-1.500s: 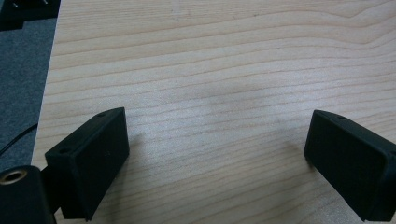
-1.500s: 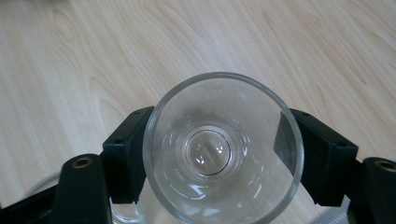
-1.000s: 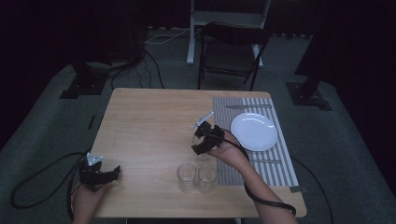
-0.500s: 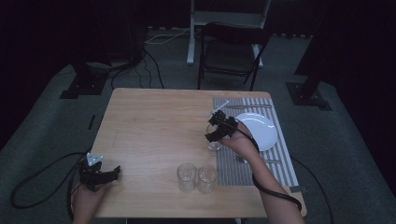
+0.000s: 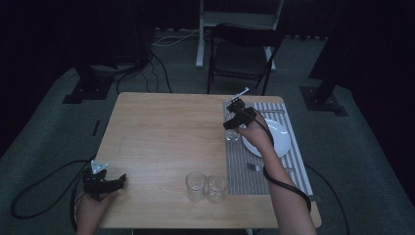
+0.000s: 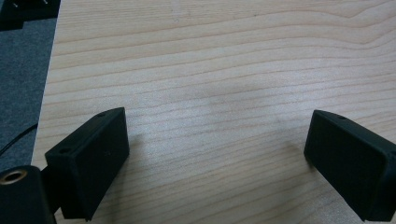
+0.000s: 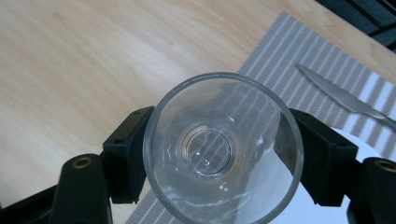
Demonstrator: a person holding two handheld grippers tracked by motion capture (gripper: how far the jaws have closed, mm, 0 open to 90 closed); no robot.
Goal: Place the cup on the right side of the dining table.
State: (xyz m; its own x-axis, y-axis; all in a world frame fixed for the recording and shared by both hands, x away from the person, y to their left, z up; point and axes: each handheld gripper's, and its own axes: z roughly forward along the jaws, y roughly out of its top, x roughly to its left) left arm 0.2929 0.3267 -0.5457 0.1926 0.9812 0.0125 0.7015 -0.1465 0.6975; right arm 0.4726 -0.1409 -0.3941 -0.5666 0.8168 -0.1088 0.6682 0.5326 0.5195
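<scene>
My right gripper (image 5: 234, 128) (image 7: 215, 154) is shut on a clear drinking glass (image 7: 223, 148) (image 5: 233, 134), one black pad on each side of its wall. It holds the glass above the left edge of the grey striped placemat (image 5: 240, 161) (image 7: 289, 56), beside the white plate (image 5: 279, 139). Two more clear glasses (image 5: 195, 185) (image 5: 217, 188) stand side by side near the table's front edge. My left gripper (image 5: 117, 180) (image 6: 215, 154) rests at the front left corner of the wooden table (image 5: 166, 132), open, with bare wood between its jaws.
A knife (image 7: 345, 100) lies on the placemat beyond the plate, and a fork (image 5: 252, 167) lies on the mat in front of the plate. A black folding chair (image 5: 240, 54) stands behind the table. Cables trail from both grippers off the table's front.
My right gripper has carried the glass from beside the two front glasses away and to the right, up to the placemat's left edge near the plate. The left gripper has stayed put.
</scene>
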